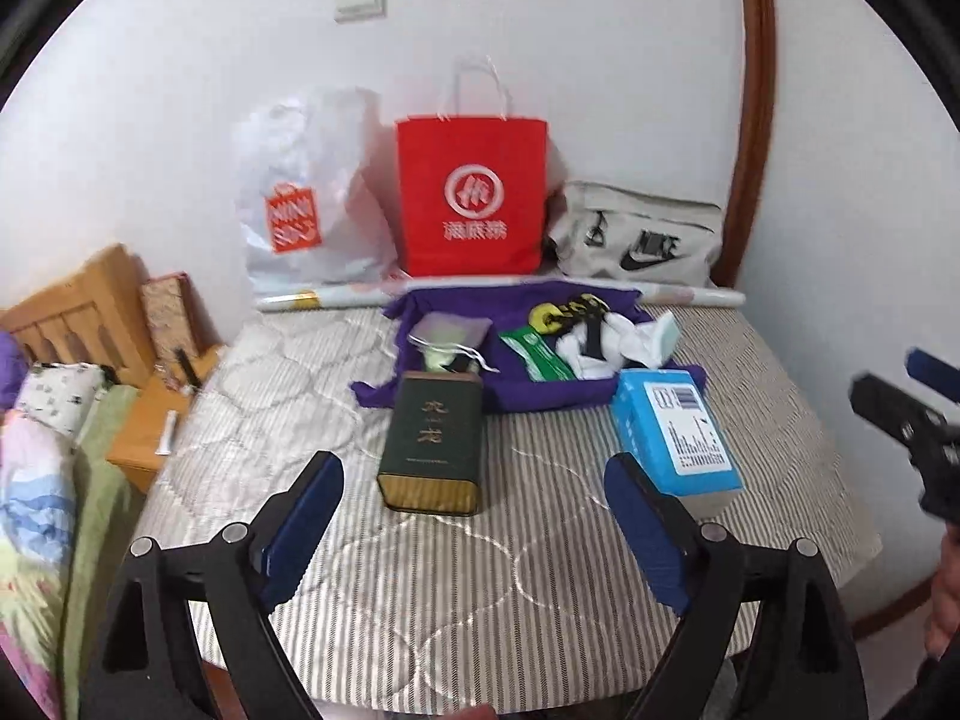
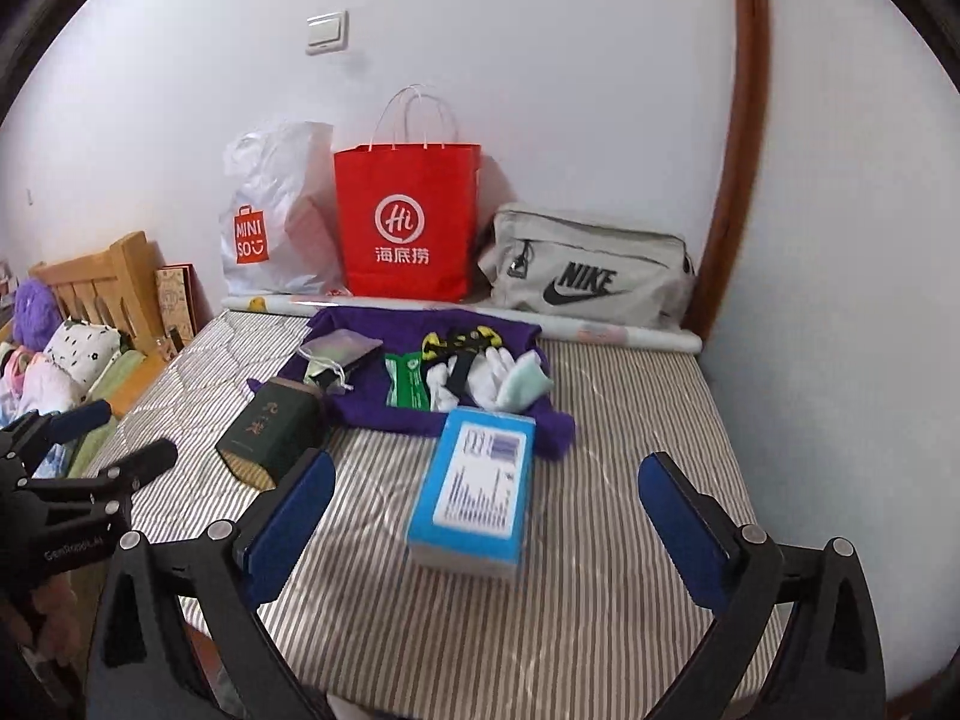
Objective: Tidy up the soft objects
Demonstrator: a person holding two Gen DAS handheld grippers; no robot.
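three bags (image 2: 407, 222), two boxes (image 2: 474, 483), one purple cloth (image 2: 360, 402), several white socks (image 2: 492, 381).

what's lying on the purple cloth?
On the purple cloth: a drawstring pouch, a green packet, white socks, a yellow-black item. Anything beneath them is hidden.

white wall (image 2: 600, 90), wooden headboard (image 2: 102, 282)
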